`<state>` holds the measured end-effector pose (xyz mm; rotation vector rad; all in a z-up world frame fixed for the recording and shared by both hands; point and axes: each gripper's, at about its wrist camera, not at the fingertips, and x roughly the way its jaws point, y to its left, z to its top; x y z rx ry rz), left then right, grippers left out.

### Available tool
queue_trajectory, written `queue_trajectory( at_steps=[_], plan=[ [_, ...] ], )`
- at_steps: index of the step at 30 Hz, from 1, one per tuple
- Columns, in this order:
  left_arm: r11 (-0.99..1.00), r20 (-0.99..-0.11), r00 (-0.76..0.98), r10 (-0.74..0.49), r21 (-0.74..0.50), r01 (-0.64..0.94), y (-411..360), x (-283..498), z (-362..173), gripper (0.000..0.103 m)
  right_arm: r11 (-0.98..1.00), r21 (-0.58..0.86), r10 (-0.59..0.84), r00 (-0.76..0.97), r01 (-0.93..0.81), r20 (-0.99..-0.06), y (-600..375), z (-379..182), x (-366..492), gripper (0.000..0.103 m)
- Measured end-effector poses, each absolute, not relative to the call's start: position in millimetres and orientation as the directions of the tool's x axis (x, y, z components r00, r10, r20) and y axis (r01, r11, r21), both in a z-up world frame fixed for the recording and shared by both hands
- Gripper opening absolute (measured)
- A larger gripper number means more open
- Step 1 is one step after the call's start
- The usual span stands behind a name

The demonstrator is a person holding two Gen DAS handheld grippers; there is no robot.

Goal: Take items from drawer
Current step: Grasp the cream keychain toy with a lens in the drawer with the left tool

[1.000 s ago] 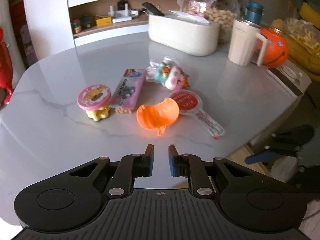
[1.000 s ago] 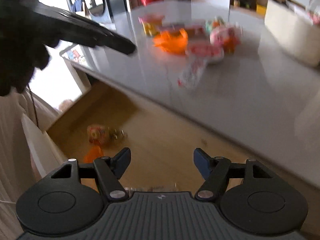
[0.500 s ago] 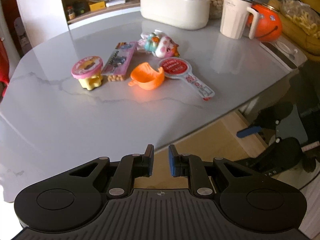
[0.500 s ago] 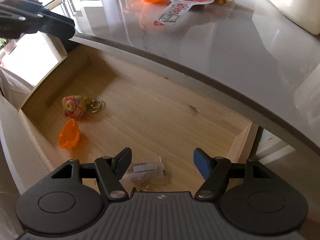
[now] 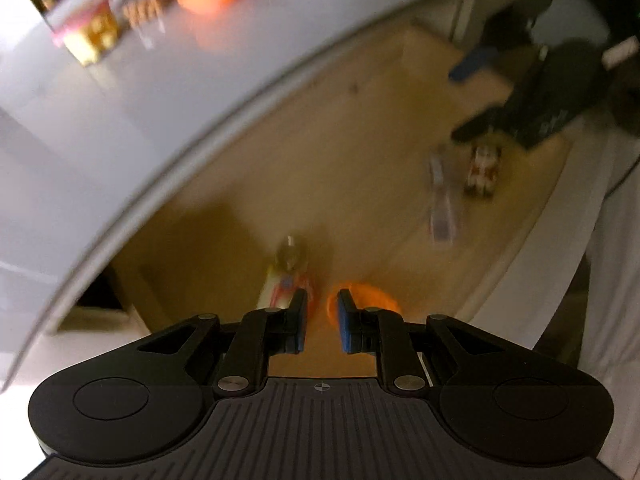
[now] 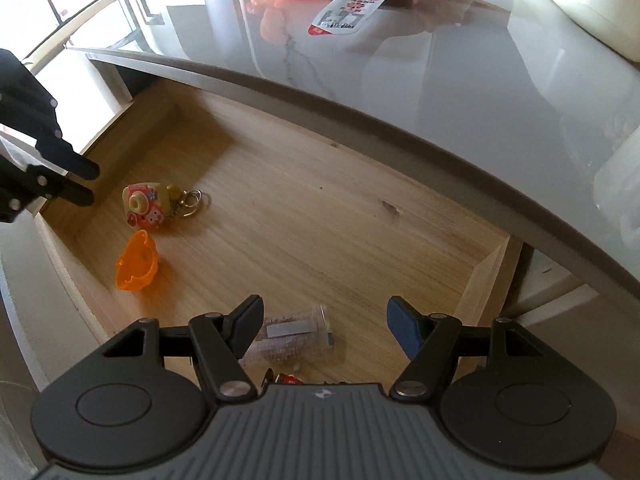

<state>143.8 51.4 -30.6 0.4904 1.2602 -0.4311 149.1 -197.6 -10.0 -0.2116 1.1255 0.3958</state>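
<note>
Now the nearly closed, empty left gripper [image 5: 322, 312] nears the orange shell [image 6: 136, 261]; right gripper [image 6: 325, 326] gapes over the bag [image 6: 294, 338], needing descent.

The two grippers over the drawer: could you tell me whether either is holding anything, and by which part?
Nothing is held. The right gripper hangs open above the clear packet; the left gripper is nearly closed with an empty gap.
</note>
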Motion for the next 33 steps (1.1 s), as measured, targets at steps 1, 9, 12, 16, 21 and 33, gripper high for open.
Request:
queue_trajectory(
  at_steps=[1, 9, 12, 16, 21, 33],
  plan=[
    [0.83, -0.975, 0.218, -0.052, 0.08, 0.552, 55.5, 146.4, -34.6, 0.018, 0.911, 0.033, 0.199, 0.37, -0.411, -0.907, -197.3, -10.1, 149.3, 0.07],
    [0.845, -0.969, 0.247, 0.017, 0.146, 0.515, 74.8, 168.1, -48.9, 0.019, 0.912, 0.03, 0.193, 0.363, -0.41, -0.912, -195.5, -13.1, 150.6, 0.07],
    [0.824, -0.965, 0.261, 0.027, 0.17, 0.541, 75.7, 172.3, -51.8, 0.019, 0.913, 0.03, 0.19, 0.359, -0.408, -0.914, -195.6, -13.9, 151.0, 0.07],
    [0.811, -0.975, 0.224, 0.0, 0.131, 0.57, 77.3, 181.0, -64.1, 0.019, 0.911, 0.028, 0.187, 0.352, -0.412, -0.917, -194.9, -15.0, 151.2, 0.07],
    [0.809, -0.985, 0.171, 0.01, 0.109, 0.578, 79.4, 190.4, -80.9, 0.031, 0.911, 0.028, 0.186, 0.349, -0.412, -0.919, -195.2, -15.1, 150.9, 0.07],
    [0.853, -0.985, 0.172, -0.007, 0.084, 0.515, 80.3, 202.8, -108.4, 0.041, 0.912, 0.032, 0.184, 0.338, -0.408, -0.923, -196.0, -16.2, 151.6, 0.07]
  ],
)
